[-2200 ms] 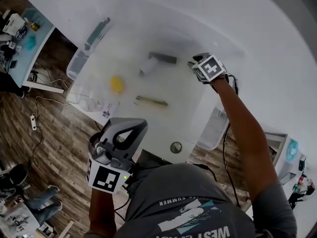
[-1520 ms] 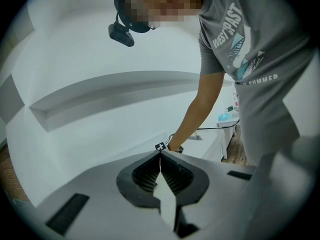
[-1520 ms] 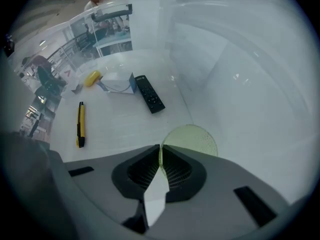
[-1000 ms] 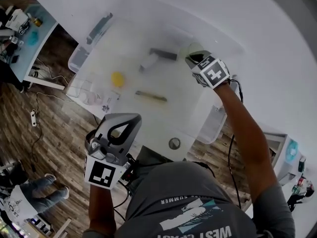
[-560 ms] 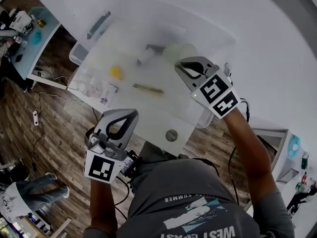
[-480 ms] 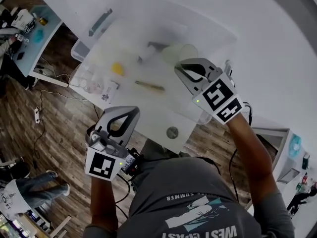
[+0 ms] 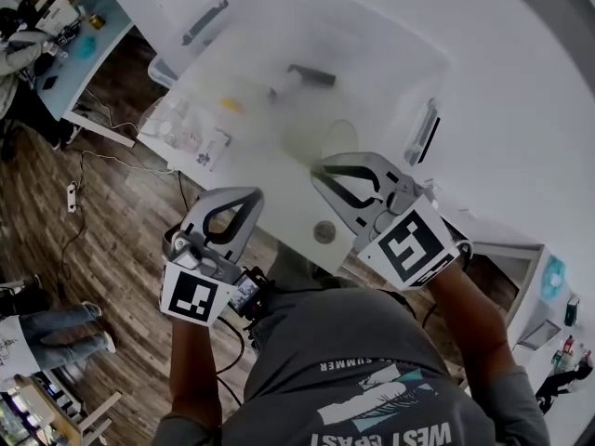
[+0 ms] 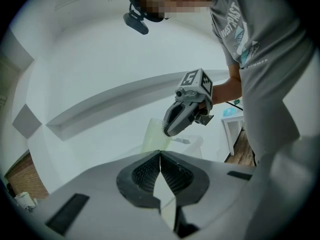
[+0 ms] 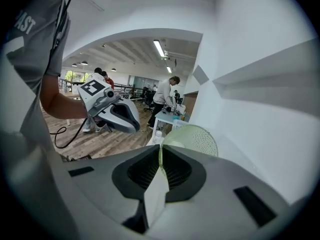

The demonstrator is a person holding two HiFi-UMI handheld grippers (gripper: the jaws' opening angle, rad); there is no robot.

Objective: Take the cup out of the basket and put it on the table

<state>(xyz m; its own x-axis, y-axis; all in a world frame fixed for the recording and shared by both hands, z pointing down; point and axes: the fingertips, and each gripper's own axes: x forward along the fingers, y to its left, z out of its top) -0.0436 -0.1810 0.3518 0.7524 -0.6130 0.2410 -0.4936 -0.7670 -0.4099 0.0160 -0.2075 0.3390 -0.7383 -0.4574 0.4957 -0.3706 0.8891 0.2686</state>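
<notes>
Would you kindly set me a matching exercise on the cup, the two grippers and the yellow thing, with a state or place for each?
Things:
1. cup
2. left gripper
3. right gripper
4. yellow thing

States or places:
A. shut, empty
B. in the basket
C. held by its rim
D. shut on the cup

Pairs: 1-C; 2-A; 3-D; 4-B

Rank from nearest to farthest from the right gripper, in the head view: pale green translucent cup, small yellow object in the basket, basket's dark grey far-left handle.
1. Pale green translucent cup: clamped by the right gripper.
2. Small yellow object: inside the clear basket, leftward.
3. Dark grey handle: basket's far-left rim.
</notes>
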